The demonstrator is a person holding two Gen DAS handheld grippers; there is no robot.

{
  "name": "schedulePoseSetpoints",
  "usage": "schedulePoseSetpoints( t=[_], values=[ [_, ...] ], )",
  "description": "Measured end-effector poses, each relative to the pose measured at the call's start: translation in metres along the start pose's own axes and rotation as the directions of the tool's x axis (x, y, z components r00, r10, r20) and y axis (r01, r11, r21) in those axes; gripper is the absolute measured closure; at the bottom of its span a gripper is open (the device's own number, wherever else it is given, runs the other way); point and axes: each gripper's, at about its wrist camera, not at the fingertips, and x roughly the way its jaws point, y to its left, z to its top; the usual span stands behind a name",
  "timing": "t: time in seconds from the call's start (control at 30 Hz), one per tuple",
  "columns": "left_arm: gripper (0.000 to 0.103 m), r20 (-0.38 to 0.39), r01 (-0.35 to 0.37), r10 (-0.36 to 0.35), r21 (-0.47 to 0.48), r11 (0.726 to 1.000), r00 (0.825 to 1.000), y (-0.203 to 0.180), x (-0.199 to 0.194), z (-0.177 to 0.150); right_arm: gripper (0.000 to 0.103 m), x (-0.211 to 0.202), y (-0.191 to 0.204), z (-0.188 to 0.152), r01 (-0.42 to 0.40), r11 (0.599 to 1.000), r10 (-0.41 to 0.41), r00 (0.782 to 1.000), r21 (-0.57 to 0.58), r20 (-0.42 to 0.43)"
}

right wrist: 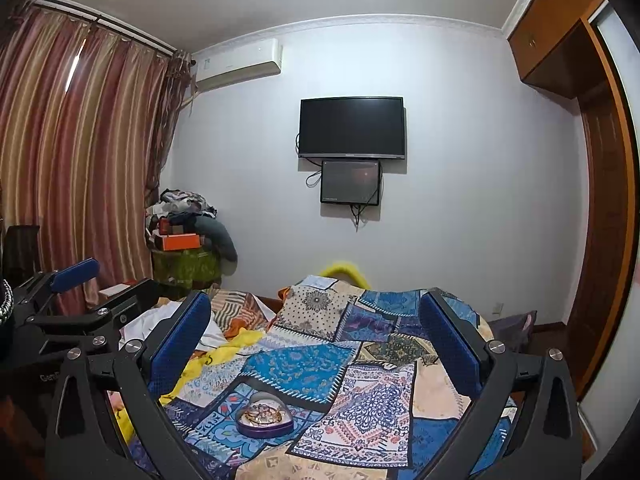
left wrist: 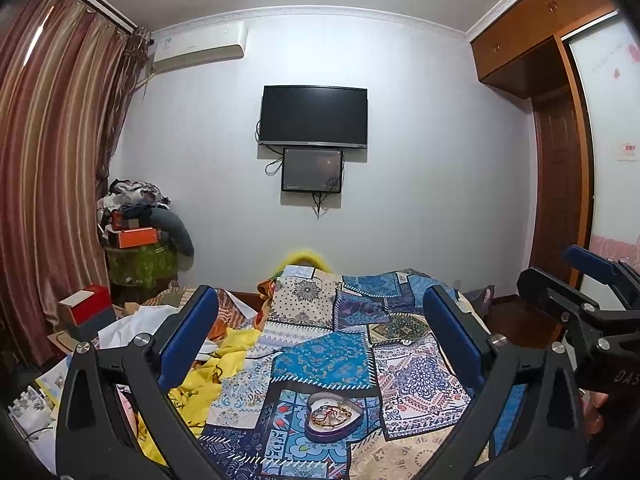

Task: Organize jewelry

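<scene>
A heart-shaped purple tin [left wrist: 334, 416] lies open on the patchwork bedspread [left wrist: 328, 360], holding a tangle of gold and beaded jewelry [left wrist: 332, 415]. My left gripper [left wrist: 320, 308] hovers above and behind the tin, wide open and empty. In the right wrist view the same tin [right wrist: 264, 416] sits low and left of centre with the jewelry [right wrist: 262, 412] inside. My right gripper [right wrist: 314, 312] is also wide open with nothing between its blue pads [right wrist: 180, 340]. Each gripper shows at the other view's edge: the right one [left wrist: 592, 280], the left one [right wrist: 76, 276].
The bed carries yellow cloth [left wrist: 208, 376] and white fabric at its left. A red and grey box [left wrist: 88, 308] and a cluttered green stand [left wrist: 140, 256] sit by the striped curtain. A television [left wrist: 314, 116] hangs on the far wall. A wooden wardrobe [left wrist: 560, 184] stands right.
</scene>
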Motion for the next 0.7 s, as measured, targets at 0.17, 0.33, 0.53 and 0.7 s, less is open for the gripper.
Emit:
schedulePoseSetpoints(
  t=[0.17, 0.33, 0.53, 0.7],
  values=[
    [0.000, -0.006, 0.005, -0.005, -0.002, 1.000, 1.000, 0.0001, 0.0015, -0.0012, 0.000, -0.0009, -0.0005, 0.0003, -0.001, 1.000, 0.001, 1.000, 0.001, -0.003],
    [0.000, -0.017, 0.016, -0.017, -0.007, 1.000, 1.000, 0.0012, 0.0042, -0.0025, 0.000, 0.0009, -0.0010, 0.0000, 0.000, 1.000, 0.000, 1.000, 0.003, -0.007],
    [0.000, -0.020, 0.017, -0.017, -0.012, 1.000, 1.000, 0.0014, 0.0072, -0.0035, 0.000, 0.0019, -0.0026, -0.0007, 0.001, 1.000, -0.001, 1.000, 0.007, -0.015],
    [0.000, -0.023, 0.023, -0.023, -0.015, 1.000, 0.999, 0.0026, 0.0090, -0.0057, 0.000, 0.0022, -0.0024, -0.0003, 0.001, 1.000, -0.001, 1.000, 0.012, -0.018]
  ],
)
